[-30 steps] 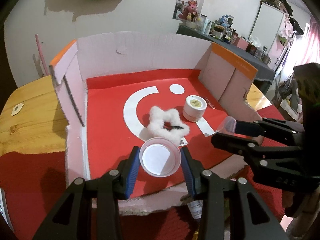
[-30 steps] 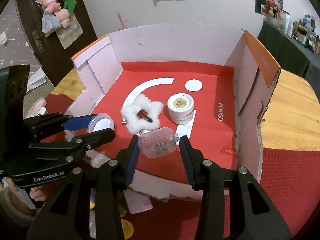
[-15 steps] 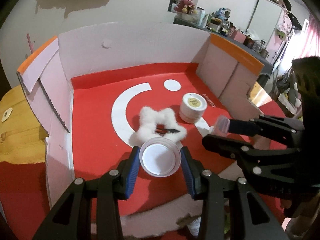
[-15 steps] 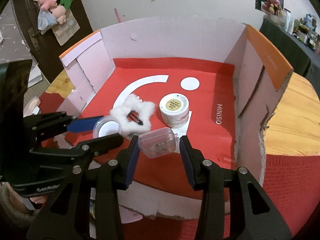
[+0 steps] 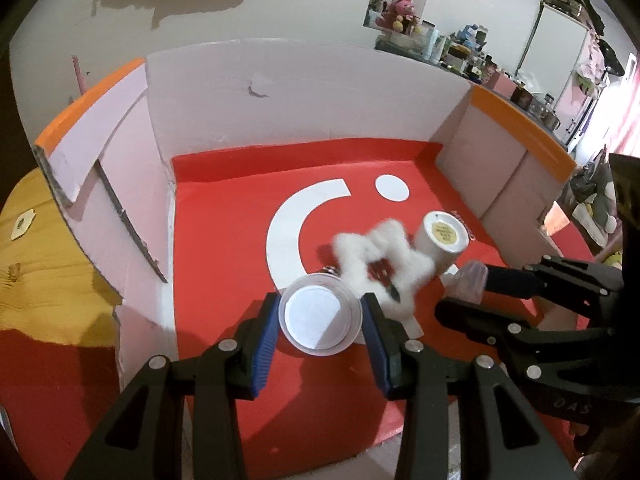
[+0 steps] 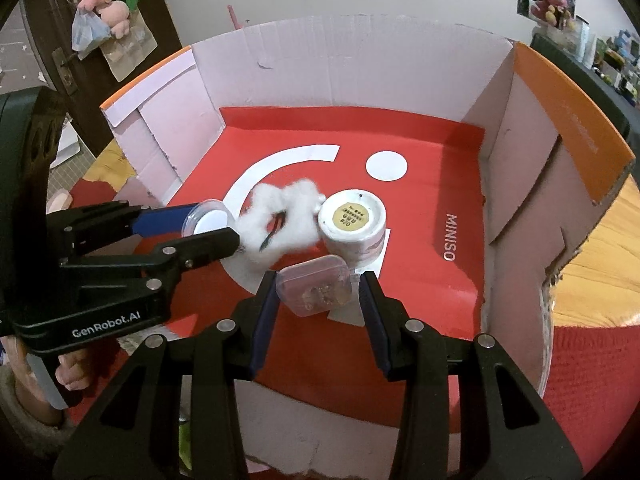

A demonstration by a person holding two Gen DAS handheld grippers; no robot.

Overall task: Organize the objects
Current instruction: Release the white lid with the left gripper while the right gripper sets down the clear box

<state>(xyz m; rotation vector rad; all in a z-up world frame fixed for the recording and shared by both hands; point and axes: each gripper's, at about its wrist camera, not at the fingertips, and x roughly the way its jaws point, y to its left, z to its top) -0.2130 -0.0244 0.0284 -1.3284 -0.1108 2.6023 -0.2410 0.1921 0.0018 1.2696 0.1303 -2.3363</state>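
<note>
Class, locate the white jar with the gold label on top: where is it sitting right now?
In the right wrist view the white jar stands on the red floor of the cardboard box, just right of the fluffy white scrunchie and beyond the clear case in the right gripper.

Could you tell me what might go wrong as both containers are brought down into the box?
The left hand-held gripper holds the round tub right beside the fluffy hair clip, so lowering may land on it. The clear case in the right hand-held gripper sits close to the white jar and could knock it.
</note>
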